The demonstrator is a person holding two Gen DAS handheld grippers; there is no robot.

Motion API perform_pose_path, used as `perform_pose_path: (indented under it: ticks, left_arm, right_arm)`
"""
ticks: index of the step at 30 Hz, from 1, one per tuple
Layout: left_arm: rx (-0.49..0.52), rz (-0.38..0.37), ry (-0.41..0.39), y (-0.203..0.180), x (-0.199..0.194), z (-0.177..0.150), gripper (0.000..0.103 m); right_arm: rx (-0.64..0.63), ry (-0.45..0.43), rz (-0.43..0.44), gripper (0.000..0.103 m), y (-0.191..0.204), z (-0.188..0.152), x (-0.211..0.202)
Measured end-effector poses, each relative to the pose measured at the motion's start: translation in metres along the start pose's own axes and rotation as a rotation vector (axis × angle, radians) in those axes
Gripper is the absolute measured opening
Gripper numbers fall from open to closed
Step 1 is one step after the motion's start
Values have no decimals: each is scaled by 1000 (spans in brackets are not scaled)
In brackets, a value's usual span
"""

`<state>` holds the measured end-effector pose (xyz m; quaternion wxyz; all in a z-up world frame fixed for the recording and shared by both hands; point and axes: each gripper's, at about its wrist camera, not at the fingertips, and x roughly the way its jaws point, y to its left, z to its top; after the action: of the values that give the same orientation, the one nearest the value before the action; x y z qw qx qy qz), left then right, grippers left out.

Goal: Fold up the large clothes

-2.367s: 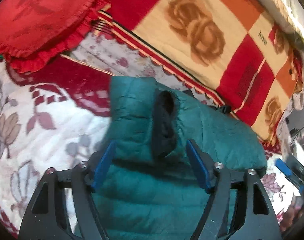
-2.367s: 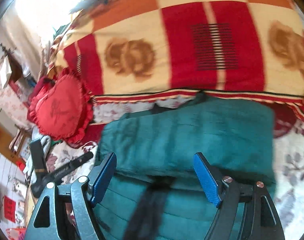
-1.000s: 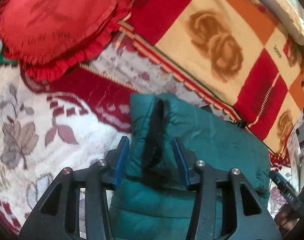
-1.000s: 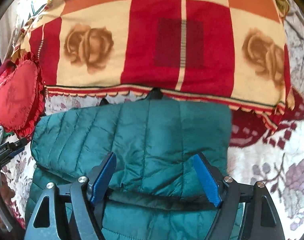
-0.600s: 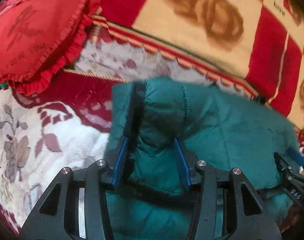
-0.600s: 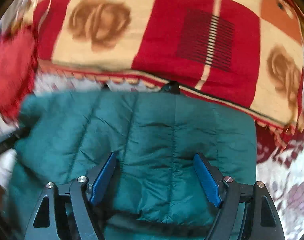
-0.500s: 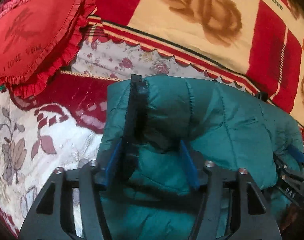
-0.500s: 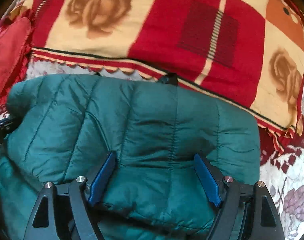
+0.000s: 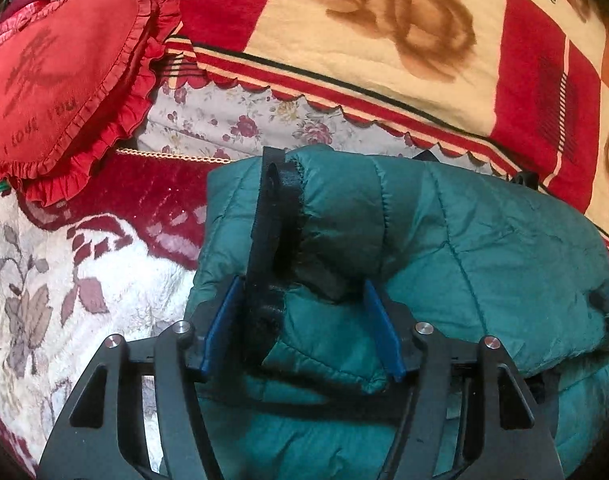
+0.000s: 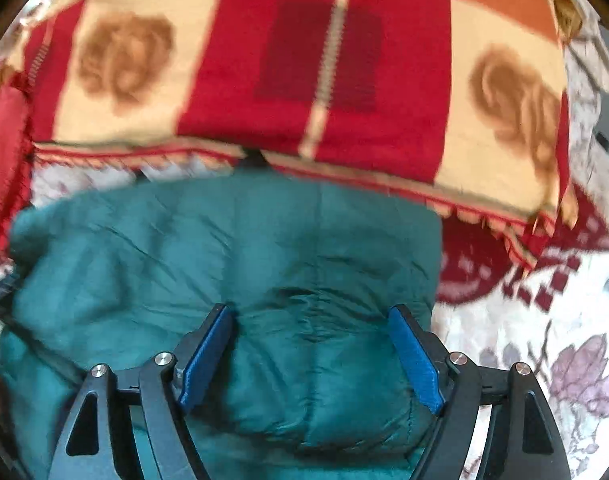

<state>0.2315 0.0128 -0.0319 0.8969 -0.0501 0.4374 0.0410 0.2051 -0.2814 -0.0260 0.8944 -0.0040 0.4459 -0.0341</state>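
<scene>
Ahead of my left hand-held gripper (image 9: 300, 324) lies the teal quilted puffer jacket (image 9: 464, 248), puffy and stitched in broad channels, folded over on itself so a rounded roll of padding sits on a flatter layer beneath. A black zipper band (image 9: 270, 216) runs up its near-left edge, matte and ribbed against the slick shell.

It rests on a plush bed cover in cream with dark red and grey flower patterns (image 9: 56, 280). Beyond the jacket lies a fleecy blanket of red, cream and orange squares with brown roses (image 9: 384, 32), its scalloped edge close behind the jacket. Far to the left of my left hand-held gripper sits a red satin heart-shaped cushion with a ruffled border (image 9: 60, 68).

My left hand-held gripper is partly closed, its blue pads (image 9: 220, 324) pressing in on the zipper band and the fold of padding between them. My right hand-held gripper (image 10: 310, 354) is spread wide, pads resting on a bulging mound of the jacket (image 10: 232, 248) without squeezing it; that view is blurred.
</scene>
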Motion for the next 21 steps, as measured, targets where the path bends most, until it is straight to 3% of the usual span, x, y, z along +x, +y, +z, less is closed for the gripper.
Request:
perform_pose_path:
  ticks: [7,13,16,21]
  left_arm:
    - [8,8,-11,-3,1,-3,67]
    - [1,6,-12,-3,3,-4,68]
    - [2,7,-14,-2,4,-5,68]
    - [1,1,-13,-2,5,-5,71]
  right_arm:
    - [31,-18,-23,78,-2,-2,-15]
    - [24,-115,127,78,32,5,-60]
    - [-44,-99,171,78,64,8,-56]
    - [-101,-67,111,78,91,-2,-25]
